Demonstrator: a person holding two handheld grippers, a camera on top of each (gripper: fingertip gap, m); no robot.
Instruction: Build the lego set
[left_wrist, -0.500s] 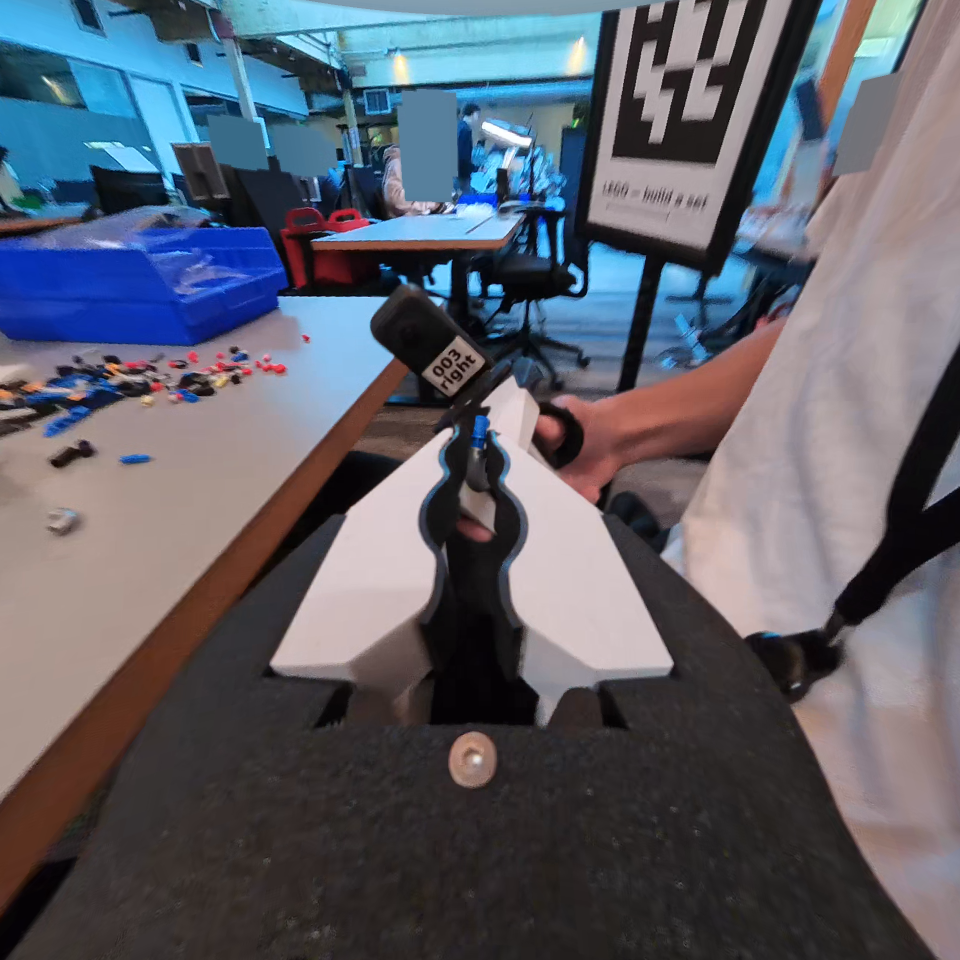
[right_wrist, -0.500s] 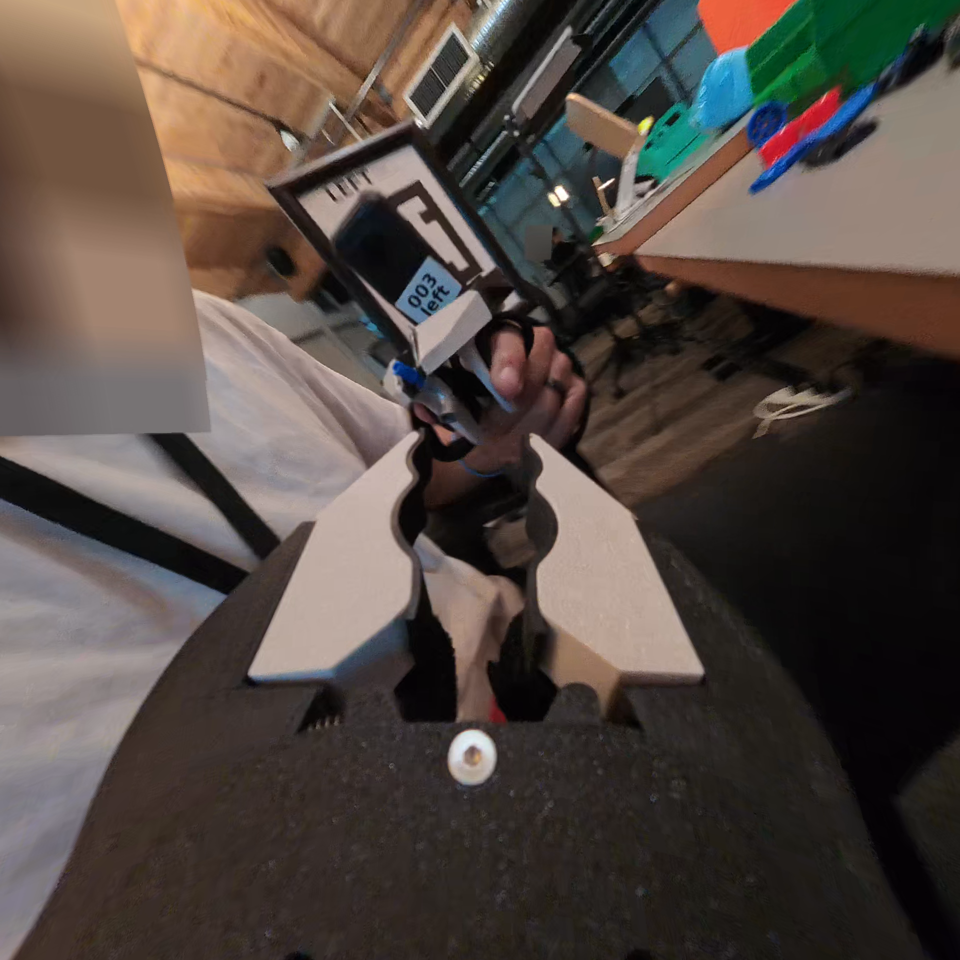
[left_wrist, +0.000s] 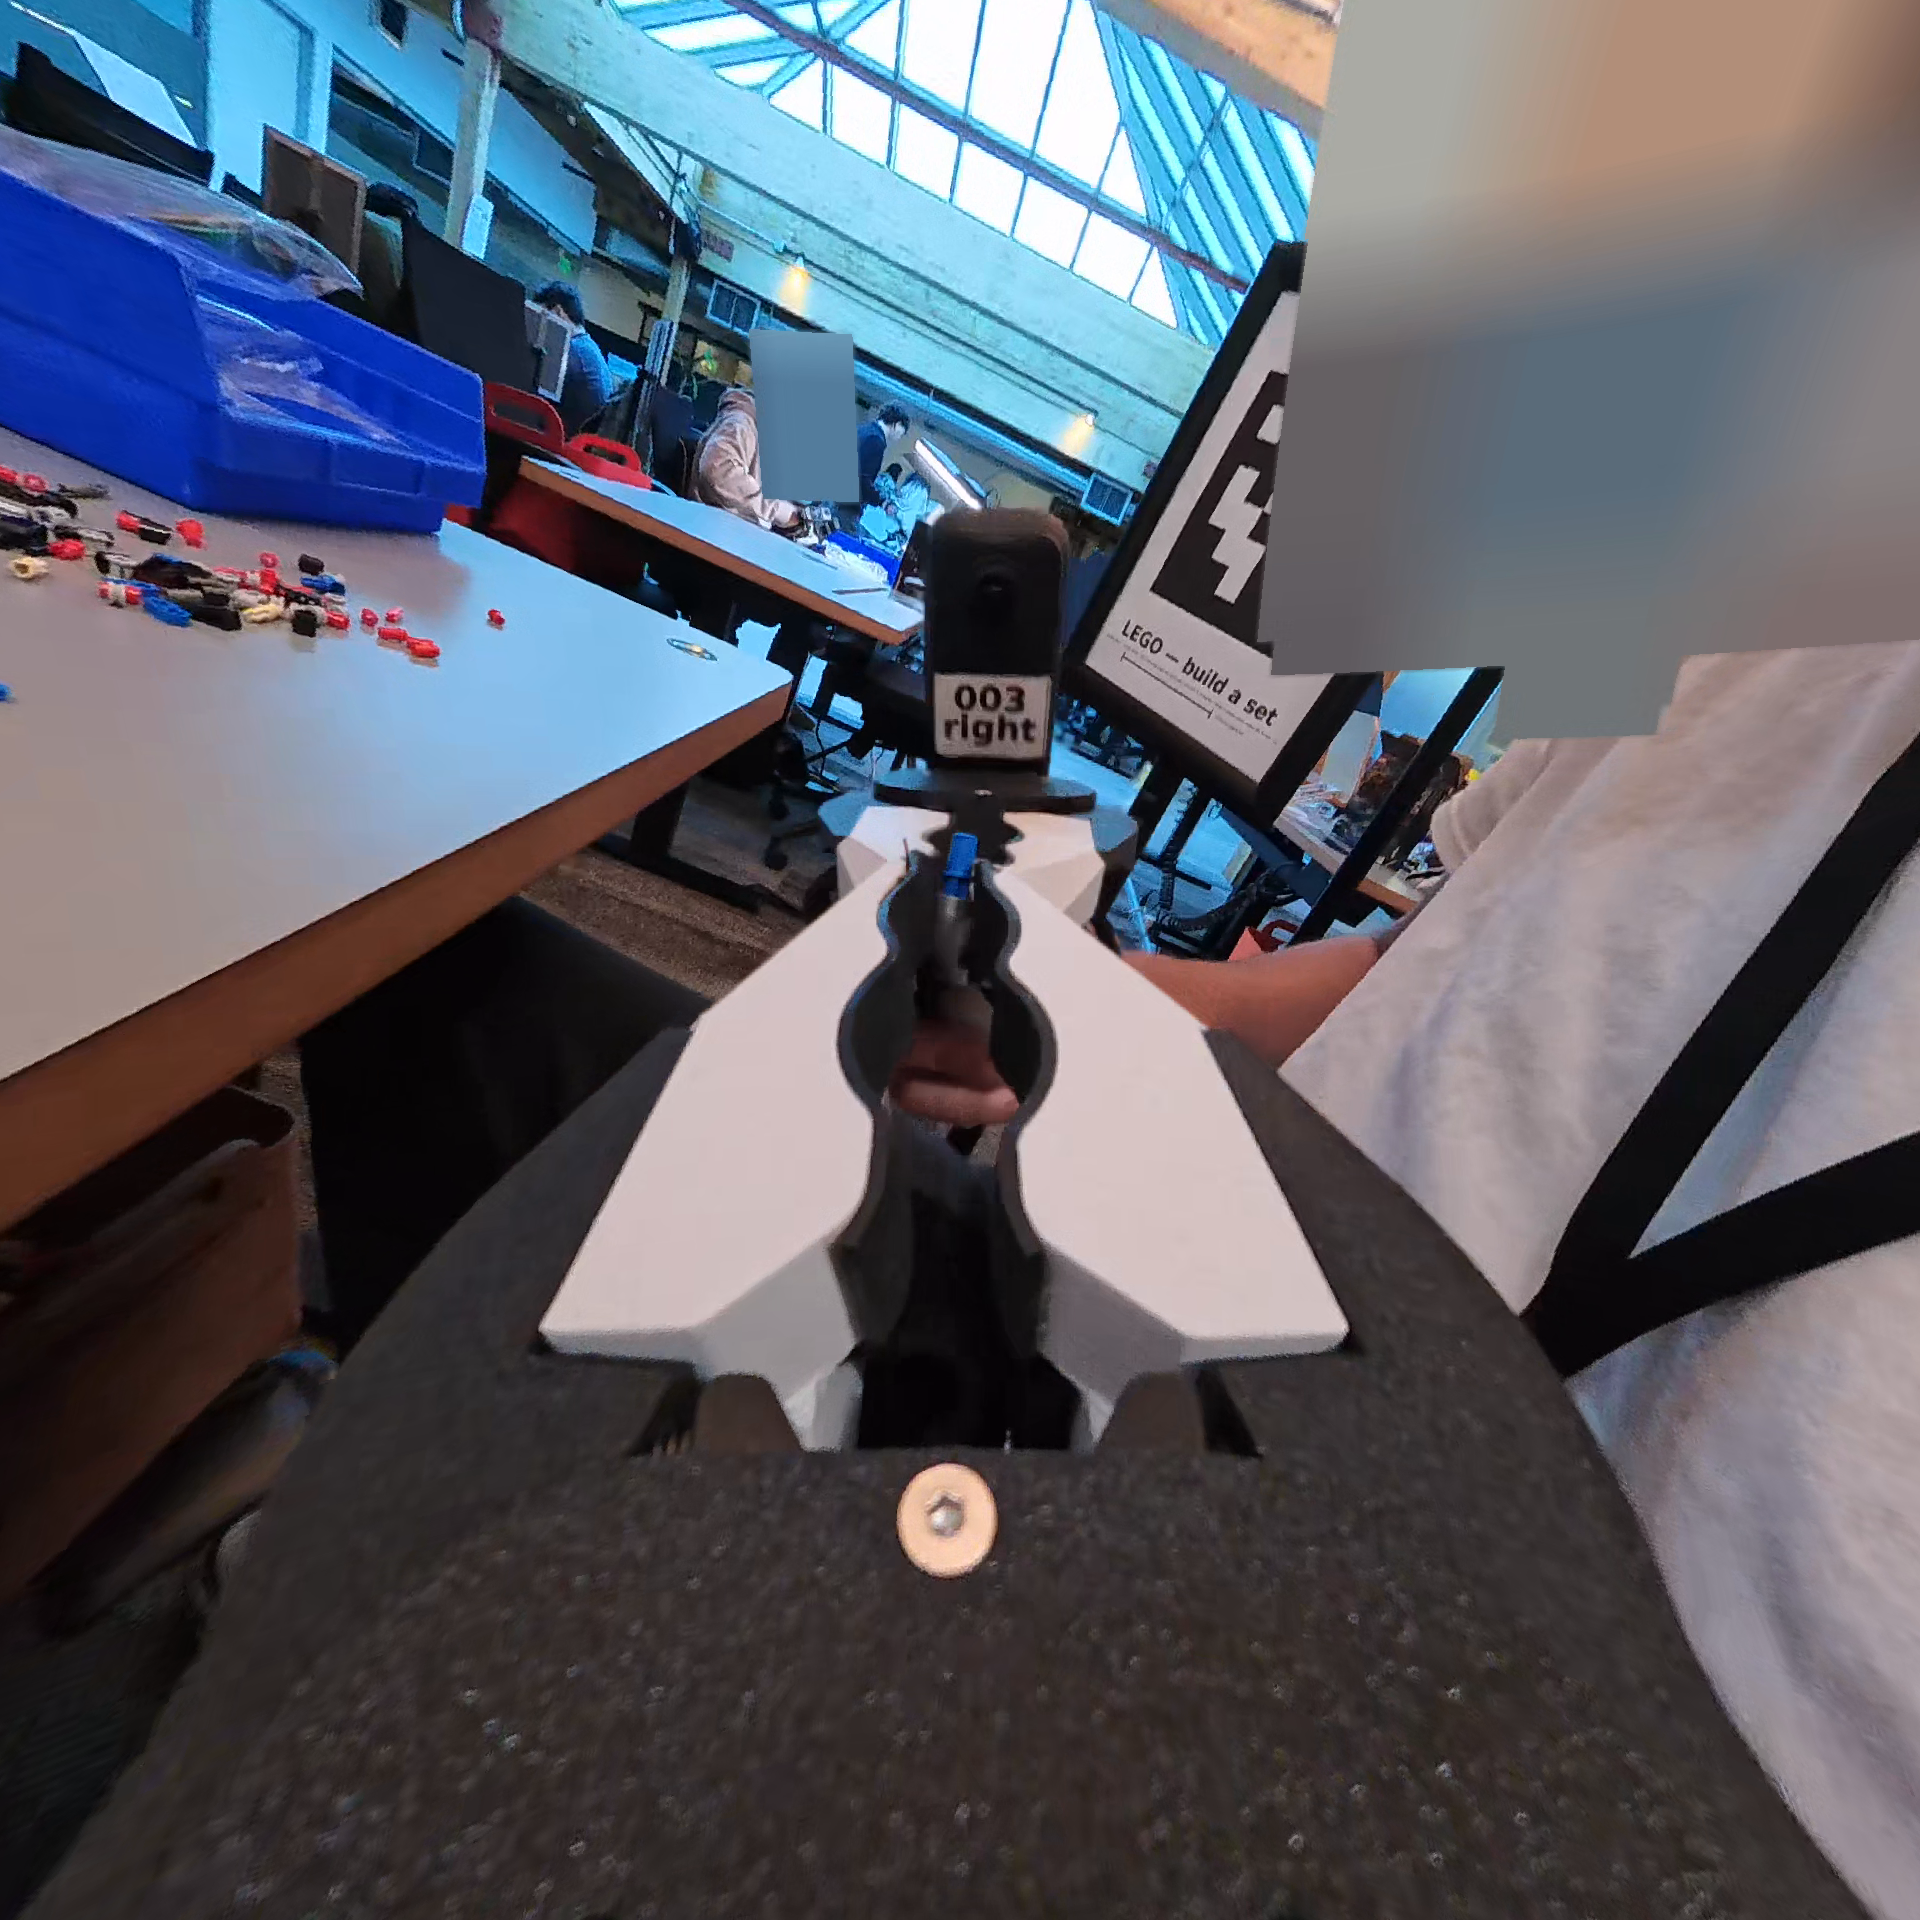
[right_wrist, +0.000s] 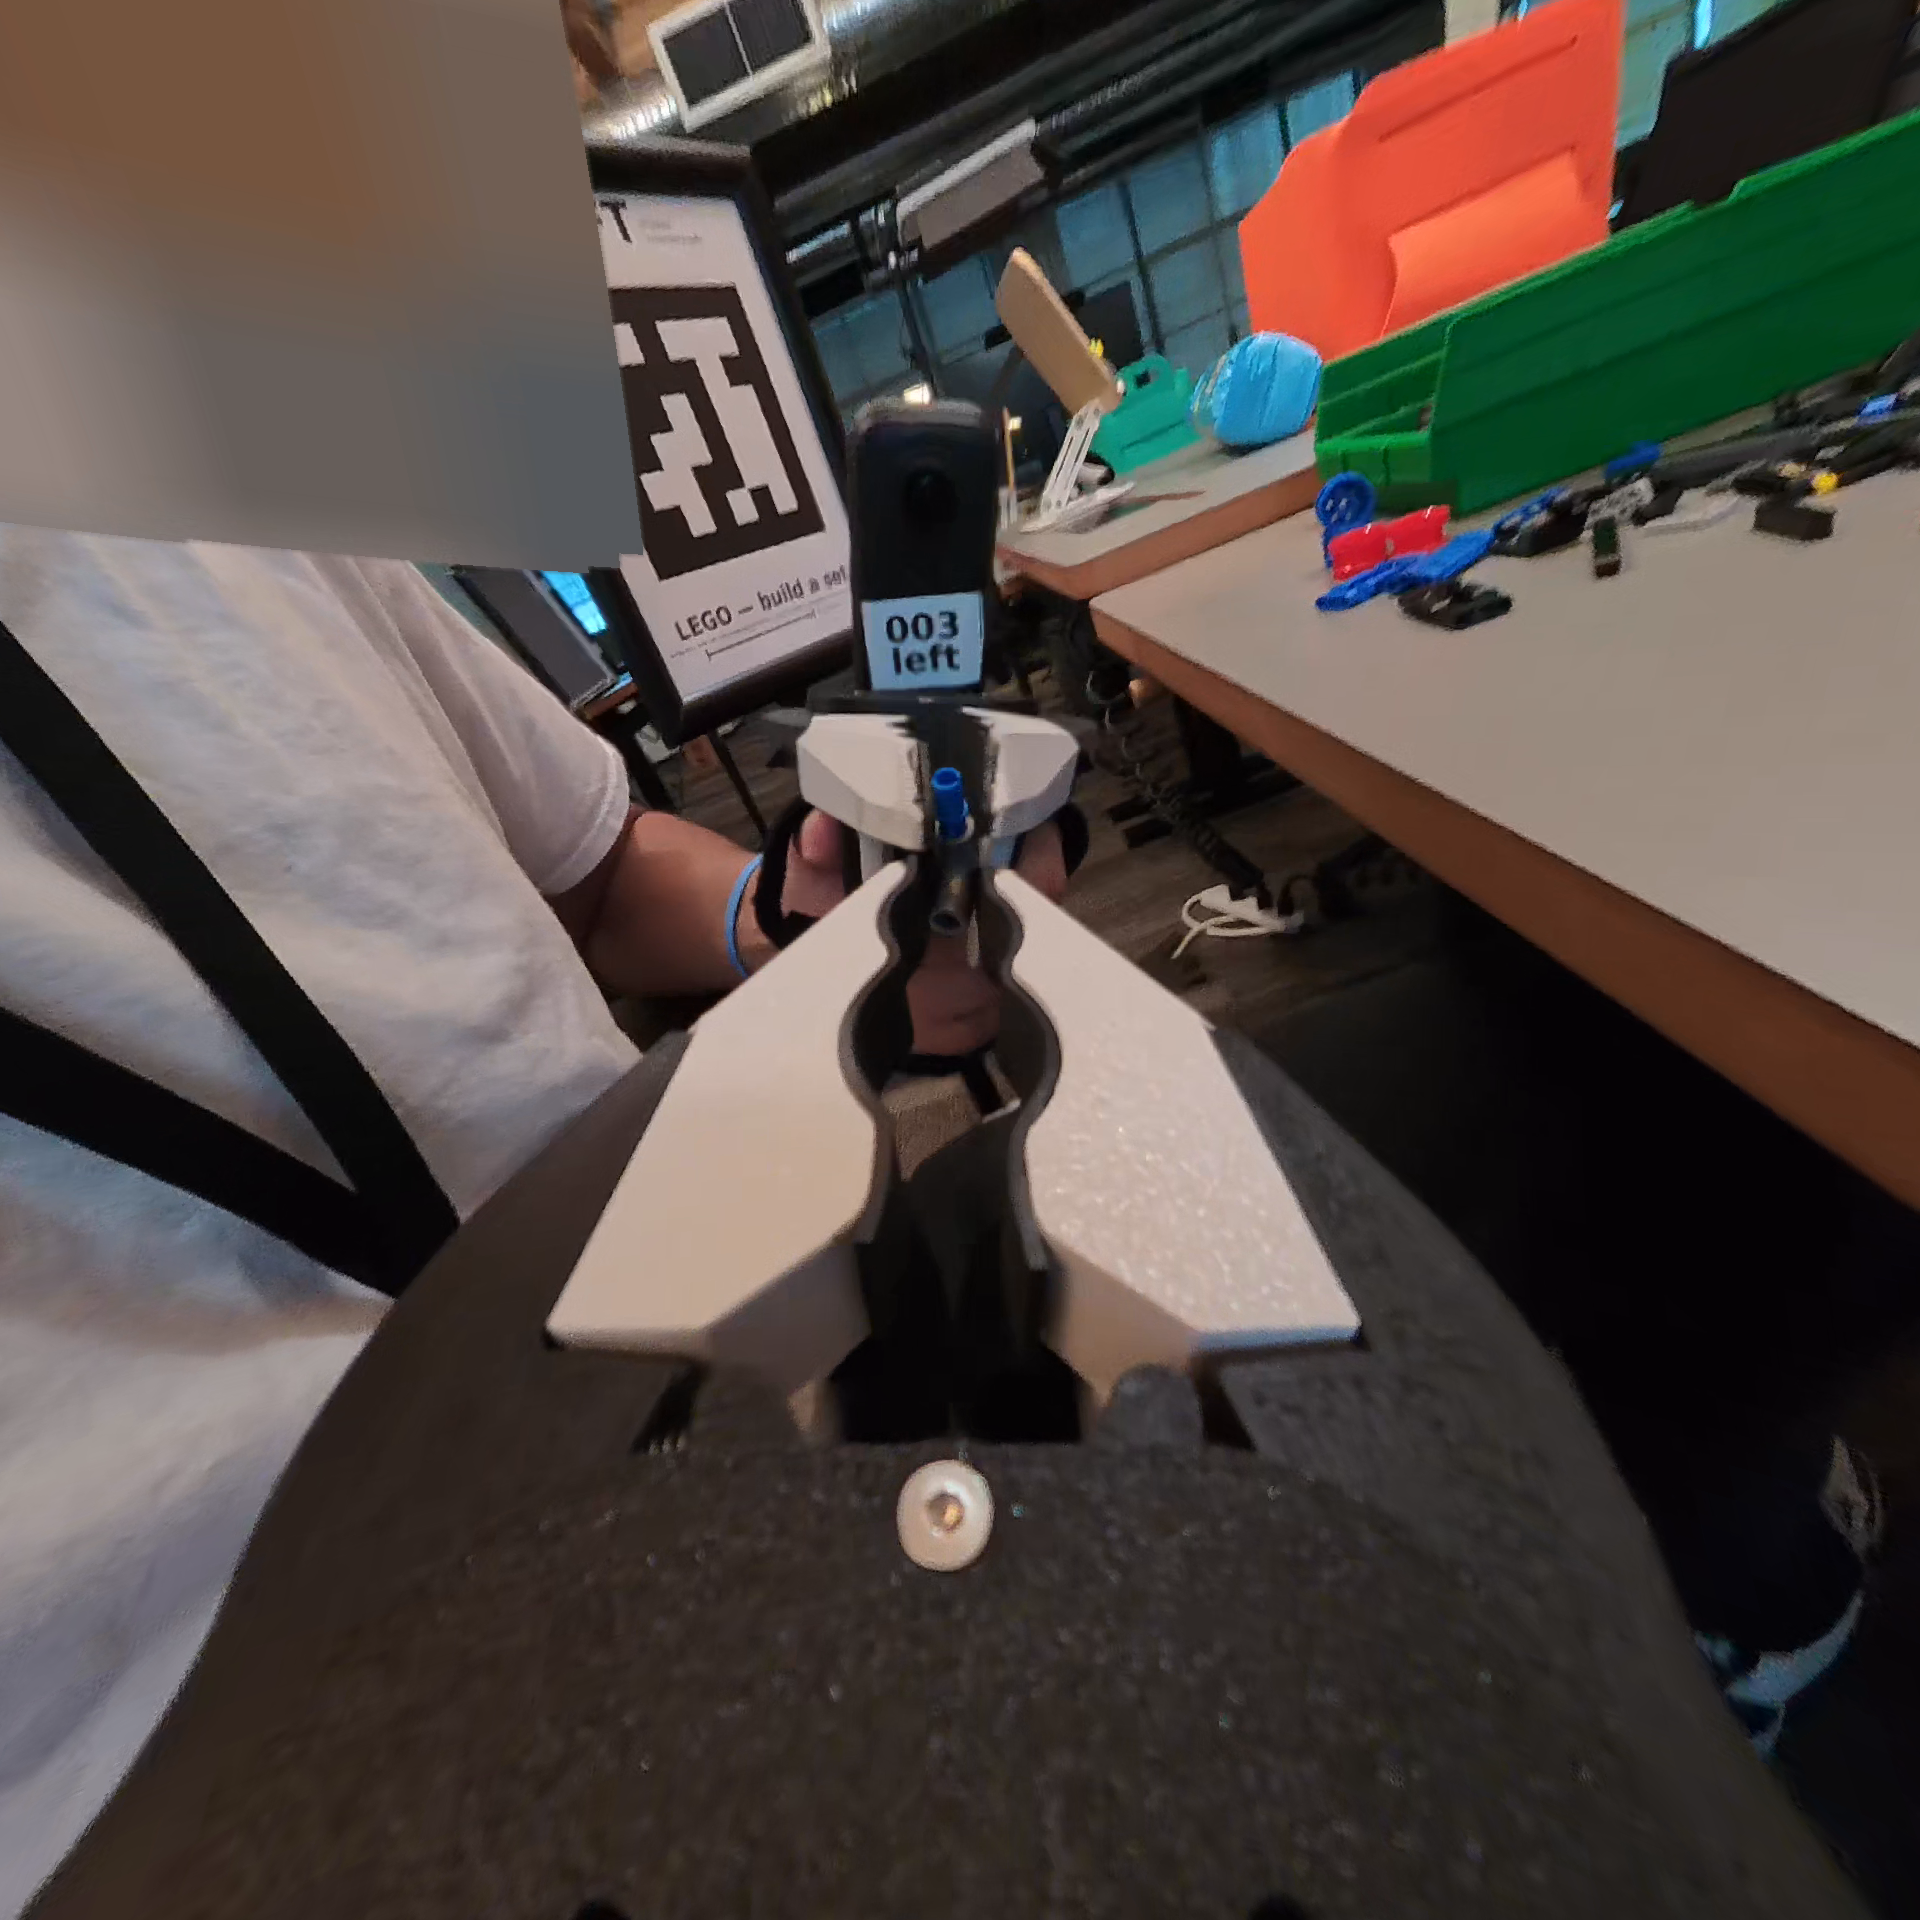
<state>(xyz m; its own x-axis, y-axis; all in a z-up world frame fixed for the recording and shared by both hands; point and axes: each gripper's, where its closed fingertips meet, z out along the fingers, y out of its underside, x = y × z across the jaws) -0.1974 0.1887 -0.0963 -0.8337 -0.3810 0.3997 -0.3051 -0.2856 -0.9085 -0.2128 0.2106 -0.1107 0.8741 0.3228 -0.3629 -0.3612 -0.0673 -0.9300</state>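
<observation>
At frame centre, the left gripper (left_wrist: 951, 914) and right gripper (right_wrist: 951, 894) meet tip to tip, both pinching one small grey-and-blue lego piece (right_wrist: 948, 831).

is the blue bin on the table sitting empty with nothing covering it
No, the blue bin has clear plastic wrap draped over its top in the left wrist view.

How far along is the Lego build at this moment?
Done: no finished model shows. In hand: left gripper and right gripper both pinch one small grey piece with a blue pin, off the table. Left: many loose parts lie unbuilt.
</observation>
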